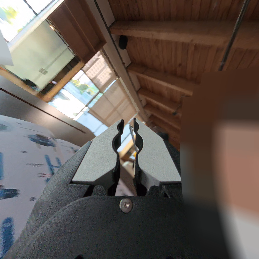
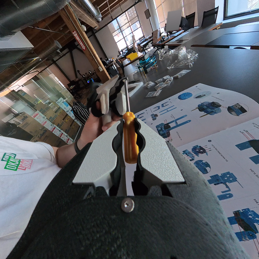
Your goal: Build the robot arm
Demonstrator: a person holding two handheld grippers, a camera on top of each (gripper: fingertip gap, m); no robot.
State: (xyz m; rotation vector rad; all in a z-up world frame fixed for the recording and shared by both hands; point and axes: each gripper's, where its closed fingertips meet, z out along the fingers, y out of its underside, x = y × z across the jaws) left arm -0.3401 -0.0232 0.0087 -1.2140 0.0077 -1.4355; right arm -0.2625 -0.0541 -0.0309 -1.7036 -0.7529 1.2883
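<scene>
My right gripper (image 2: 128,121) is shut on the orange handle of a screwdriver (image 2: 130,140). Its metal shaft points up and away to the tips of my left gripper (image 2: 119,79), which a bare hand (image 2: 95,126) holds up above the table edge. In the left wrist view the left gripper (image 1: 129,120) points up at the wooden ceiling. Its jaws stand almost together with a narrow gap and nothing visible between them. The screwdriver shaft (image 1: 131,133) shows through that gap, just beyond the tips. A tiny metal piece sits at the shaft's end; it is too small to identify.
Printed instruction sheets (image 2: 196,119) with blue part drawings lie on the dark table (image 2: 224,70). Farther off are small bags of parts (image 2: 161,82), crumpled clear plastic (image 2: 180,57), a blue round assembly (image 2: 147,63) and a white foam piece (image 2: 134,86). The sheet also shows in the left wrist view (image 1: 28,161). The grippers' ends are close to 10 cm from one another.
</scene>
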